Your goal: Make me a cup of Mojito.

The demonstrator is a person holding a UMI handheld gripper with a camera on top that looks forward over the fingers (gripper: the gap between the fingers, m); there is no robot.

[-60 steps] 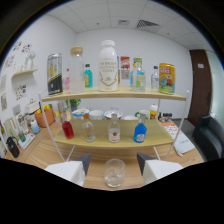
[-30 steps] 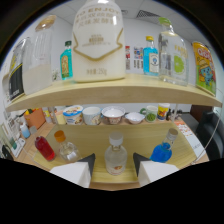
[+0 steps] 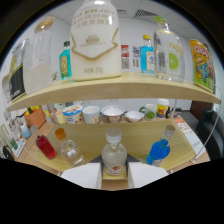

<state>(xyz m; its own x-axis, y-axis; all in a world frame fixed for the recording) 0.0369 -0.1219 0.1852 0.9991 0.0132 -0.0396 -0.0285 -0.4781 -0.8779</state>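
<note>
A clear bottle with a white cap (image 3: 114, 155) stands on the lower shelf (image 3: 135, 131), right between the two pale fingers of the hand-held gripper (image 3: 114, 175), whose fingers are spread apart with a gap showing at either side of the bottle, so they do not pinch it. Its lower body carries a pale orange label and it stands upright. Just to its left is a small clear bottle with an orange cap (image 3: 69, 149), tilted a little, and beyond that a red bottle (image 3: 46, 147). To the right of the clear bottle stands a blue bottle with a pale cap (image 3: 160, 147). Behind these, along the back of the lower shelf, sits a row of bowls: a cup with a blue band (image 3: 73, 113), a white bowl (image 3: 91, 113), a wider bowl with white contents (image 3: 113, 112) and a smaller bowl (image 3: 134, 116), then a small jar with a yellow lid (image 3: 162, 107) near the right end. The upper shelf (image 3: 100, 89) runs above them and bears a large white bottle with printed lettering (image 3: 95, 40) in the middle, a small teal bottle (image 3: 65, 61) just to its left, a tall glass jar (image 3: 37, 60) farther left, a blue bottle with a yellow cap (image 3: 147, 56) to its right, a big clear jug with a green mark (image 3: 169, 52) beside that, and a yellow can (image 3: 202, 62) at the far right
</note>
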